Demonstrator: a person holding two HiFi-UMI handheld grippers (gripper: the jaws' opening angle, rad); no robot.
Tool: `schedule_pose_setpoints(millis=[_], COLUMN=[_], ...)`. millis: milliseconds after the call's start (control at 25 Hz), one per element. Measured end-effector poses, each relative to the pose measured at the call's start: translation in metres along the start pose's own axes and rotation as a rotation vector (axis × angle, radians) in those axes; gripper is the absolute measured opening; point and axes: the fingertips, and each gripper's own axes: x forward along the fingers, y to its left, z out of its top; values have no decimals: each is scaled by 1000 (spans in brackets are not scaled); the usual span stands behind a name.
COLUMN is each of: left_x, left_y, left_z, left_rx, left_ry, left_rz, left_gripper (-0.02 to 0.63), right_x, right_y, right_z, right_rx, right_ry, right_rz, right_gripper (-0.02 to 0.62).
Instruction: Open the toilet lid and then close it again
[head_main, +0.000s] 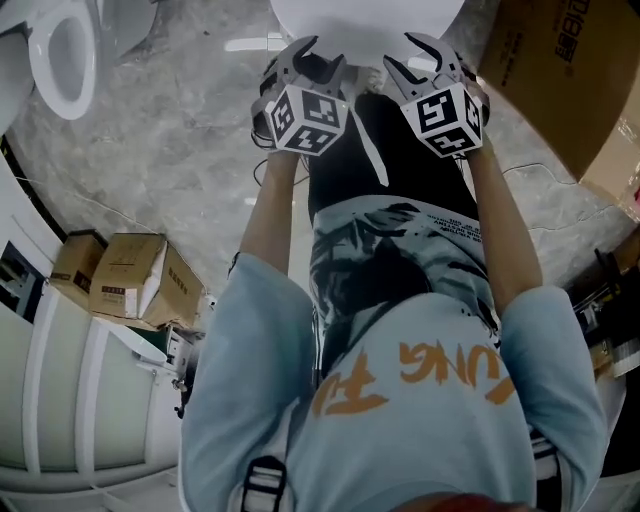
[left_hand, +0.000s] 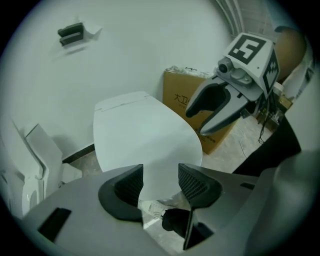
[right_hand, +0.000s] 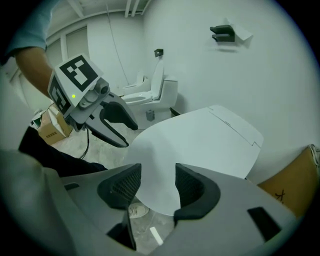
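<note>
The person held the left gripper (head_main: 300, 55) and the right gripper (head_main: 425, 55) side by side, each with its fingers about half open and gripping nothing. Just past them the white toilet lid (left_hand: 145, 135) lay down flat. Its rounded front end pointed at the person and its long axis ran away toward the wall (left_hand: 150, 45). A cardboard box (left_hand: 192, 97) stood beside it.

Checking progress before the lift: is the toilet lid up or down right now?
Down: the toilet lid lies flat and nearly level in both gripper views, not raised against the wall behind it.
</note>
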Motion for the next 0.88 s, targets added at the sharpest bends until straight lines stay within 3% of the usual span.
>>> schedule_pose_setpoints(millis=[160, 280, 320, 480, 640, 880], left_x=[23, 38, 43, 61, 79, 90], left_y=[-14, -20, -22, -25, -22, -16], left_z=[-26, -44, -49, -59, -62, -64], left_rx=[201, 364, 404, 537, 682, 789], left_ry=[76, 124, 136, 157, 133, 103], left_rz=[-36, -49, -59, -81, -46, -23], left_gripper=[320, 350, 353, 360, 368, 371], right_x=[26, 46, 52, 73, 94, 117], right_y=[9, 15, 17, 30, 33, 33], right_z=[-27, -43, -48, -69, -78, -80], right_rx=[-75, -168, -208, -354, -467, -536], right_ry=[50, 70, 83, 142, 176, 221], right_rz=[21, 5, 2, 9, -42, -100], right_gripper=[292, 341, 386, 436, 451, 457])
